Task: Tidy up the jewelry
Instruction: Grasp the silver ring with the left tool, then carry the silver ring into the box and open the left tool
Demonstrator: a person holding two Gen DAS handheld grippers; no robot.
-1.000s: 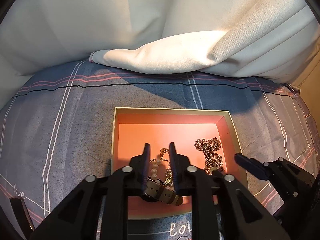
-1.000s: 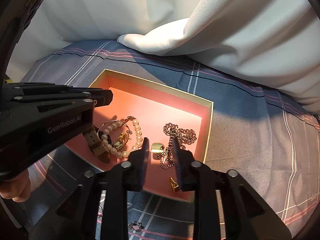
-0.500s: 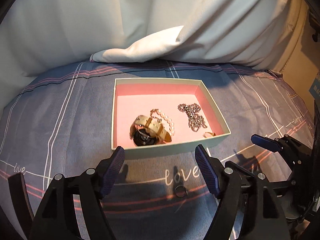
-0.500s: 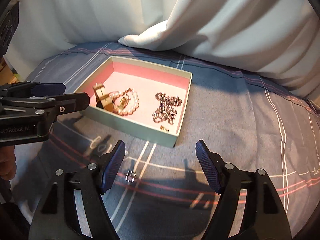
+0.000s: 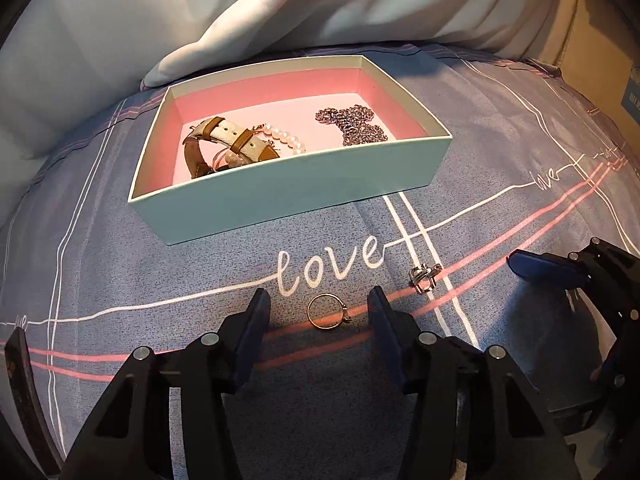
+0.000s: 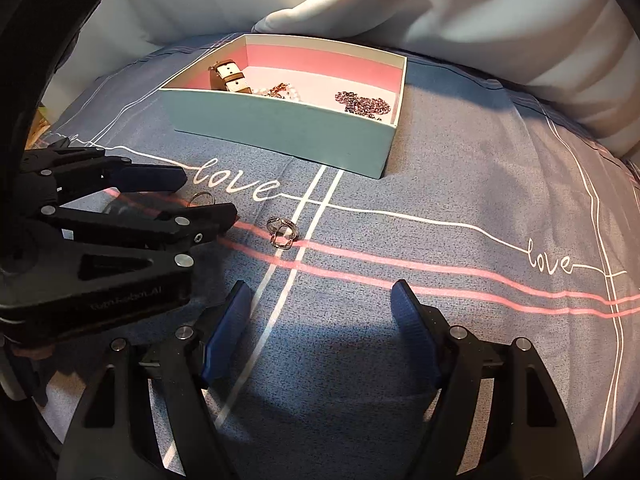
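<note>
Item: gold ring (image 5: 327,311), light, hard, slippery, flat on bedspread (image 5: 120,264). My left gripper (image 5: 319,316) straddles it, jaws just narrowing, untouching; I'd pinch across the band. Right gripper (image 6: 320,304) wide, empty.

Bedsheet (image 6: 460,184) right of the box (image 6: 280,128) lies open — rings (image 6: 282,232) crowd the left.

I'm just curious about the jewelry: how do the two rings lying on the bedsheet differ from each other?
The gold ring is a thin plain band with a small setting on one side; the silver ring looks chunkier and more ornate. The gold ring lies between the open fingers of the left gripper; the silver ring lies off to that gripper's right, clear of both grippers. Both rest on the bedsheet, outside the box.
</note>
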